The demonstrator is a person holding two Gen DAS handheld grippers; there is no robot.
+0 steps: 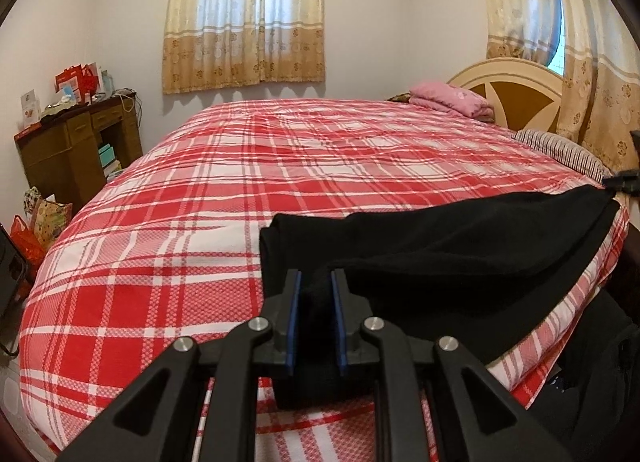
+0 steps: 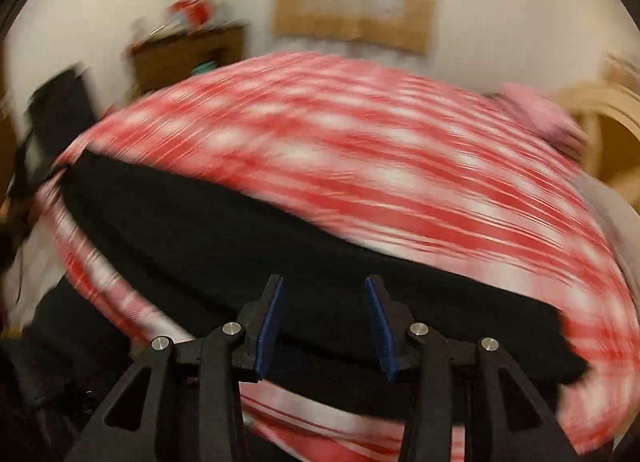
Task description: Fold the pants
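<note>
1. Bed (image 1: 280,165): covered by a red-and-white plaid sheet, surface mostly flat with light wrinkles. Wooden headboard (image 1: 516,97) at the far right end.
2. Black pants (image 1: 460,246) lie on the sheet along the near edge, stretched lengthwise, with one end bunched at the near middle and the other reaching the right corner. In the right wrist view the same pants (image 2: 248,246) run as a dark band across the near side of the bed (image 2: 360,149); that view is motion-blurred.
3. Folded pink blanket (image 1: 452,99) sits on the bed at the far end, just beside the headboard.
4. Striped pillow (image 1: 560,149) rests at the right edge, near the headboard.
</note>
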